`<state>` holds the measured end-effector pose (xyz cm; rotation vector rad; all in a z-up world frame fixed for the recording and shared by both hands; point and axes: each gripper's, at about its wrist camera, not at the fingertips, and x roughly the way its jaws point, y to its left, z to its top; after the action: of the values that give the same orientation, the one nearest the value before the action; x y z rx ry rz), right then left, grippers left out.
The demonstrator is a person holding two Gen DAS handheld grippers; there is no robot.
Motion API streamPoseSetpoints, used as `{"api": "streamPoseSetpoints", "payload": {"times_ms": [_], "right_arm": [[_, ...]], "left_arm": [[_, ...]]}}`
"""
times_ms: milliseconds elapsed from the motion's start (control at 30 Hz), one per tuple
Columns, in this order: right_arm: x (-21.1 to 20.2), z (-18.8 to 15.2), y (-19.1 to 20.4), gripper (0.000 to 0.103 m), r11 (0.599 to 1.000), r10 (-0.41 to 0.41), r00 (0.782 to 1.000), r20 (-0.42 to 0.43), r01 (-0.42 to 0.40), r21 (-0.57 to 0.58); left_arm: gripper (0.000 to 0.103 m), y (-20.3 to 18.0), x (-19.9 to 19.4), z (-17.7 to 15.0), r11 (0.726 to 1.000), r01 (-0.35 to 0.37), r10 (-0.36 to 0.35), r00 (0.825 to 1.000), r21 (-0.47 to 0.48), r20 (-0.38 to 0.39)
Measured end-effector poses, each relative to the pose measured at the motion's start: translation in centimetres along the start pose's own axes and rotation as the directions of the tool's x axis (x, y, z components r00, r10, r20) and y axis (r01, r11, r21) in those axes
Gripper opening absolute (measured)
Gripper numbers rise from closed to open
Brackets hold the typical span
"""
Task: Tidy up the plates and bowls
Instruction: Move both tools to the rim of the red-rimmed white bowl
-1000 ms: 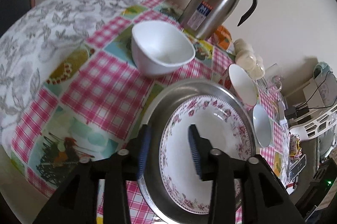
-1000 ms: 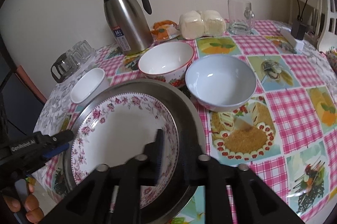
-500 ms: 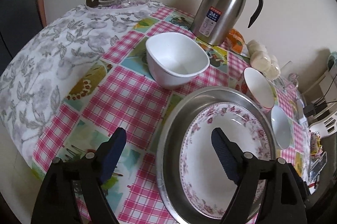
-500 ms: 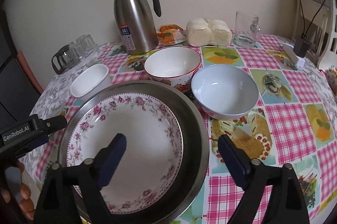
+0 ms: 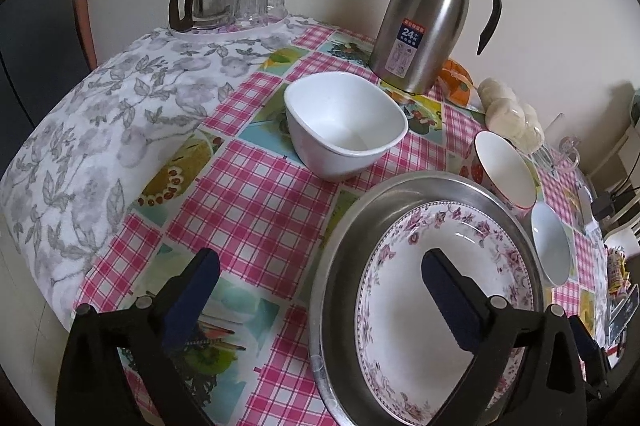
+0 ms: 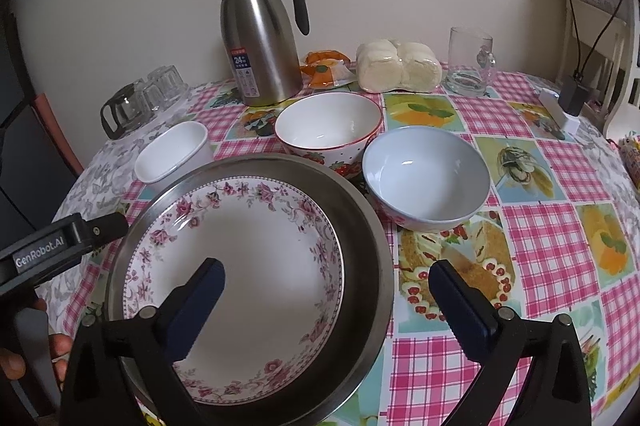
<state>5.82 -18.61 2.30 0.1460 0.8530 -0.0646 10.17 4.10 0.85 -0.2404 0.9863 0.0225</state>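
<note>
On the table, the floral plate (image 6: 256, 266) sits inside the steel tray (image 6: 368, 238); the left gripper (image 5: 320, 290) and right gripper (image 6: 326, 290) are both opening, empty. Stacking the bowls (image 6: 426, 178) probably comes next.

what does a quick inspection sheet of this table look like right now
surface: table under a pink check picture cloth, with a grey floral cloth at one end.
job's things: floral plate lies inside the steel tray; square white bowl, strawberry bowl and pale blue bowl stand apart, all empty.
clutter: steel jug, bun pack, orange packet, glass mug, glass pot and tumblers.
grippers: left gripper and right gripper jaws opening, each straddling the tray rim, gripping nothing.
cables: black cable and plug at the far edge.
surroundings: plain wall, white chair.
</note>
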Motion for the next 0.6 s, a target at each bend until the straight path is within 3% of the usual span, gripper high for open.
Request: {"api": "streamPoseSetpoints", "payload": {"times_ms": [600], "right_arm": [[-0.1, 0.3, -2.1, 0.103, 0.996, 0.042, 0.999, 0.005, -0.043, 0.080]], "left_arm": [[0.101, -0.8, 0.2, 1.2, 0.997, 0.083, -0.083, 0.994, 0.009, 0.068]]}}
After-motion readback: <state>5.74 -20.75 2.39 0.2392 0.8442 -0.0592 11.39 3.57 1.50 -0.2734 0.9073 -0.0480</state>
